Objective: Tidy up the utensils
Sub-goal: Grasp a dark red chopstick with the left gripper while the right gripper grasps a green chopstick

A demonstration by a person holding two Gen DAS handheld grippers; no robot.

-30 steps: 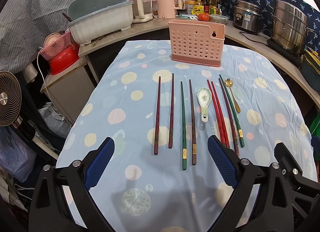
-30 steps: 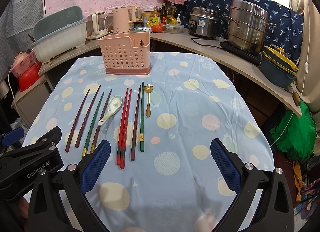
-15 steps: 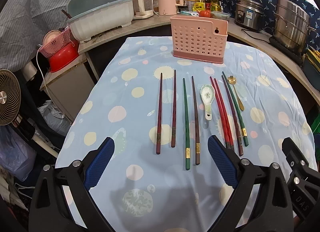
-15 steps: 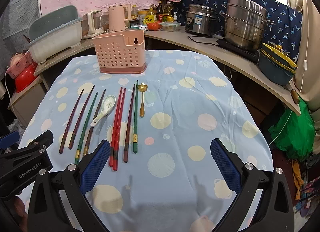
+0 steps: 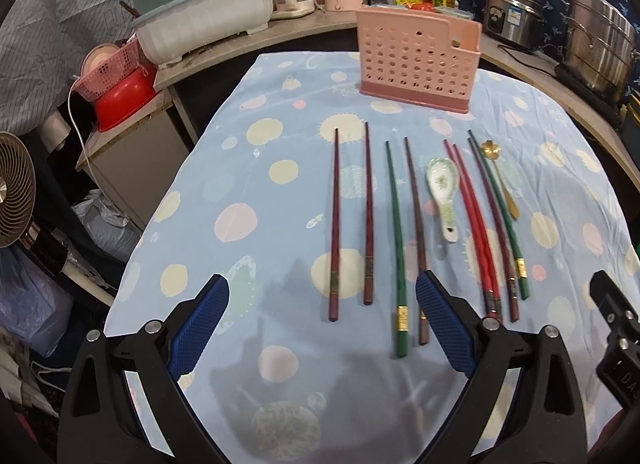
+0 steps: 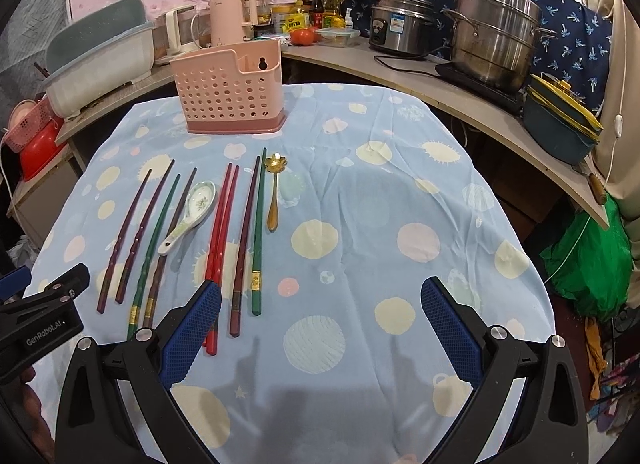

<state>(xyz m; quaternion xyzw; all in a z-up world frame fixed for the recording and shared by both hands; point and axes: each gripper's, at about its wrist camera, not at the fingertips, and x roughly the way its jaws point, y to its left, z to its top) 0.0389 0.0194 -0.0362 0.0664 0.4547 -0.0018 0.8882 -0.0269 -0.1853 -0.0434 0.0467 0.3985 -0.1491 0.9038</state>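
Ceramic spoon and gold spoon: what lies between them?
Four chopsticks: a red pair, then a maroon one and a green one, between the ceramic spoon and gold spoon. Clearest in the right wrist view.

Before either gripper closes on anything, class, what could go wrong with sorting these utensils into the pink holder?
1. The two red chopsticks lie touching, so pinching just one may drag its partner.
2. The white ceramic soup spoon sits tight between chopsticks; a wide-open left gripper might knock neighbours.
3. The pink perforated plastic holder stands free on a thin blue spotted tablecloth; a hard drop could tip it.
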